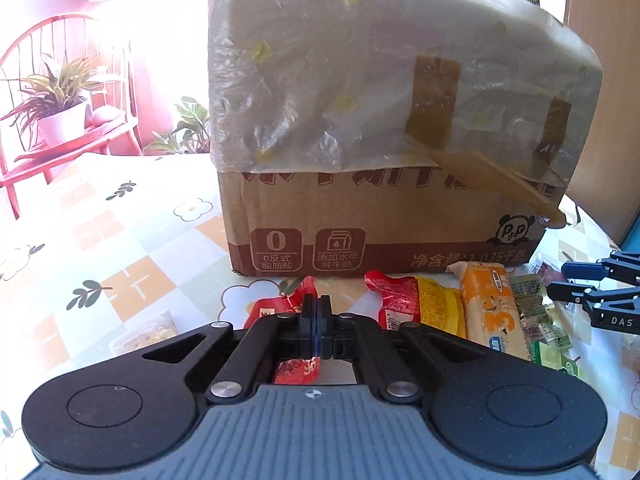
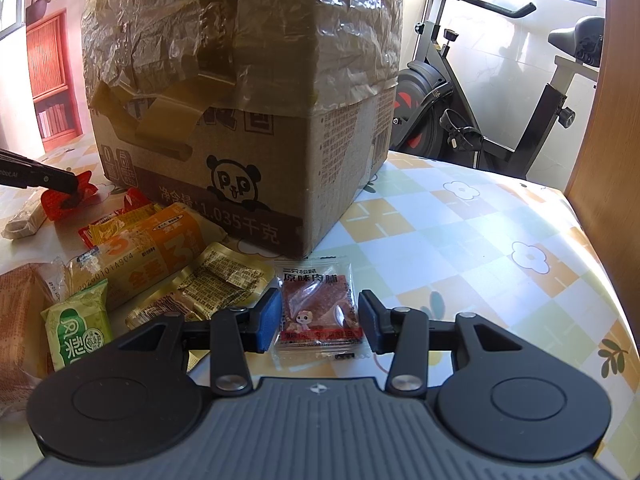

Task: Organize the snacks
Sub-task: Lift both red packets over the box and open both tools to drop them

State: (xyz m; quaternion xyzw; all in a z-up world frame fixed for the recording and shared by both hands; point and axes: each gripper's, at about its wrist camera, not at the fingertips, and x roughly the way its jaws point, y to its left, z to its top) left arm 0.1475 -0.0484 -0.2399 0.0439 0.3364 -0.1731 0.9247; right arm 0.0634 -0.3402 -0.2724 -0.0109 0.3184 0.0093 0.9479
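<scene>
A cardboard box [image 1: 384, 216] with a plastic-covered top stands on the table; it also shows in the right wrist view [image 2: 240, 128]. My left gripper [image 1: 316, 312] is shut on a red snack packet [image 1: 280, 308] just in front of the box; the right wrist view shows it [image 2: 74, 194] pinching that packet [image 2: 60, 202]. My right gripper [image 2: 318, 316] is open, its fingers on either side of a clear jerky packet [image 2: 318, 312] lying on the table. Its fingers [image 1: 580, 276] show at the right edge of the left wrist view.
Several snacks lie in front of the box: a red and yellow packet [image 1: 416, 304], an orange bar [image 1: 492, 308], a green packet [image 2: 76, 332], a gold packet [image 2: 208, 284]. The flowered tablecloth [image 2: 480, 240] ends at the right. An exercise bike [image 2: 480, 112] stands behind.
</scene>
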